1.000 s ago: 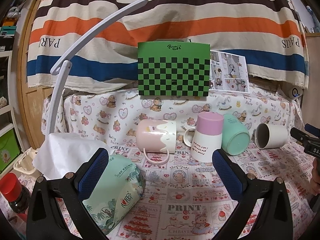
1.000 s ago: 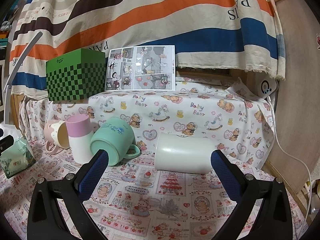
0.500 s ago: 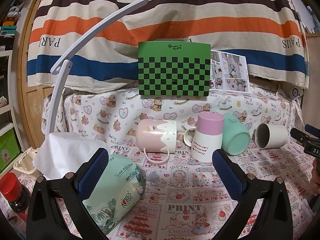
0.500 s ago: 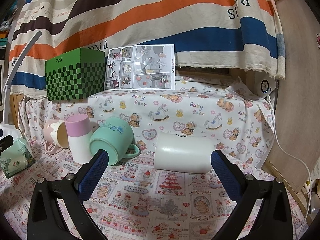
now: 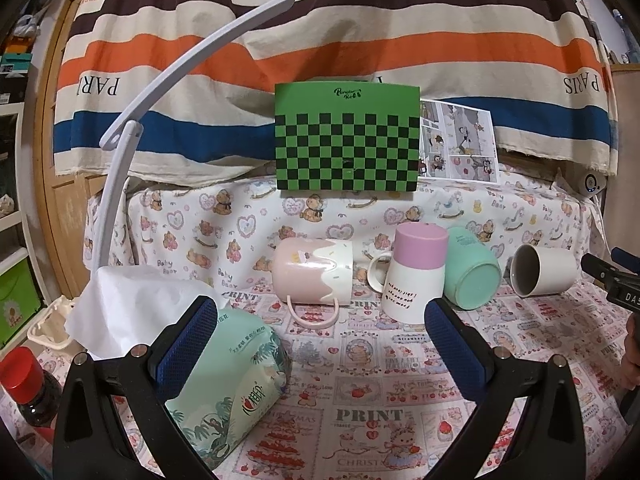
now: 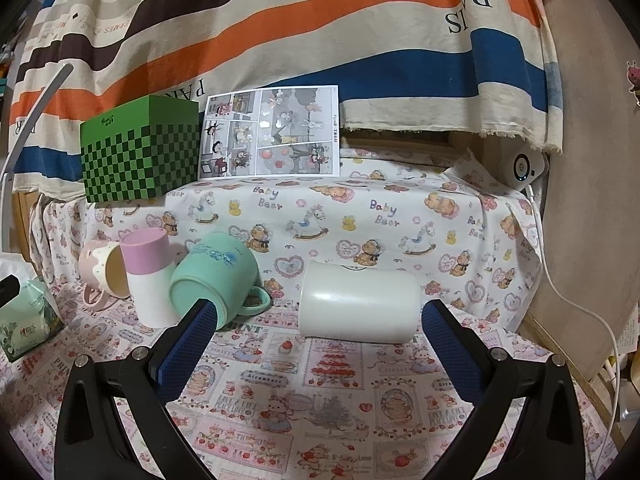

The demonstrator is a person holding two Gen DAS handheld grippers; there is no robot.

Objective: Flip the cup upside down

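Several cups sit on the printed tablecloth. A plain white cup (image 6: 358, 306) lies on its side right in front of my right gripper (image 6: 316, 330), which is open and empty; it also shows in the left wrist view (image 5: 542, 270), mouth toward me. A mint green mug (image 6: 214, 274) leans tilted against a pink-and-white cup (image 6: 150, 276) that stands upside down. A pink mug with a cream rim (image 5: 314, 274) lies on its side. My left gripper (image 5: 320, 330) is open and empty, short of the pink mug.
A green tissue pack (image 5: 230, 386) with a white tissue sticking out lies against my left finger. A green checkered box (image 5: 346, 136) and a comic sheet (image 6: 272, 132) stand on the raised ledge behind. A white lamp arm (image 5: 120, 140) and a red-capped bottle (image 5: 24, 384) are at left.
The right gripper has edged slightly closer to the white cup. The left gripper has not visibly moved.
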